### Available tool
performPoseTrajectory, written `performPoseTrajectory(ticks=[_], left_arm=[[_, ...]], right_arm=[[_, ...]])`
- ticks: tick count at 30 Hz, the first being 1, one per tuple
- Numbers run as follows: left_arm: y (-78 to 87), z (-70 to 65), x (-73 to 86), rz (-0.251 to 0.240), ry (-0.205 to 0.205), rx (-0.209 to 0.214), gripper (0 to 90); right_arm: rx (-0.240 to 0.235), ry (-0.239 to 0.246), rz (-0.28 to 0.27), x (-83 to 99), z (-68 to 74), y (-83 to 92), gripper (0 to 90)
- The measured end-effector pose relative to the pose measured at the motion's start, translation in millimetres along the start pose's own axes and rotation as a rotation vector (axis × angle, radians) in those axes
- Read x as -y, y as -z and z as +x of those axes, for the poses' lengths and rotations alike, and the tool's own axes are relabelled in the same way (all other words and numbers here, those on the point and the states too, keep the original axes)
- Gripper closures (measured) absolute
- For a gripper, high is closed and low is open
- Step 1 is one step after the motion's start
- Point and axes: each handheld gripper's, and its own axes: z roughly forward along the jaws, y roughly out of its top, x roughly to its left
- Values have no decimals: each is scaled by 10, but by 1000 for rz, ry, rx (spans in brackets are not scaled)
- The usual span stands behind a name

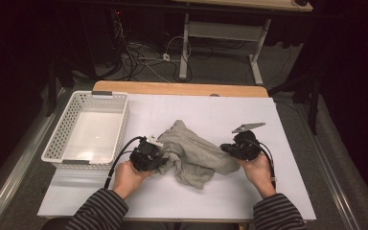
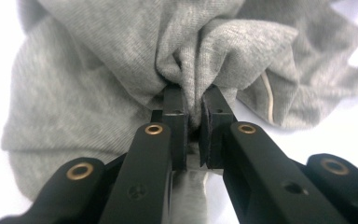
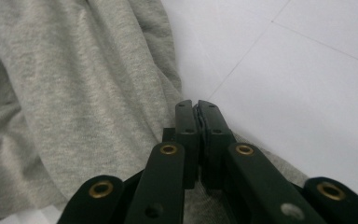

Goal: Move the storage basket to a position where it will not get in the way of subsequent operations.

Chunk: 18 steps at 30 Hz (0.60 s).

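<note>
Dim room, dark walls w/ light falling mainly on the table [image 1: 278,143], white sheet over a wood top. White plastic basket [image 1: 88,127] at 9 o'clock on it. Grey carpet floor [image 1: 220,72] beyond. At 12 o'clock a 2nd desk [image 1: 249,5] on white legs, tangle of cables [image 1: 139,55] under it toward 11

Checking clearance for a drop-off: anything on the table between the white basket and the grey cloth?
In the high view, the left gripper and its black cable sit between the white basket and the grey cloth; its jaws pinch the cloth's near edge.
</note>
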Motion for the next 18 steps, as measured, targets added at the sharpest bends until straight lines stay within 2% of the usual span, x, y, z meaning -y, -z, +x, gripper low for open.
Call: performPoseTrajectory(ticks=[5, 7, 10, 13, 15, 18], left_arm=[[41, 61, -183, -3, 0, -27, 807], [38, 114, -224, -9, 13, -25, 806], [14, 217, -256, -16, 55, -13, 804], [-4, 313, -283, -18, 82, -23, 804], [-8, 366, -292, -19, 102, -15, 802], [-14, 375, -278, -13, 110, 11, 773]], right_arm=[[-20, -33, -22, 117, -8, 9, 884], [-29, -44, -28, 148, 0, -10, 884], [-36, -53, -31, 177, 21, -40, 883], [-30, -44, -36, 179, 58, -76, 879], [-36, -40, -39, 179, 72, -98, 876], [-33, -49, -42, 194, 89, -134, 846]])
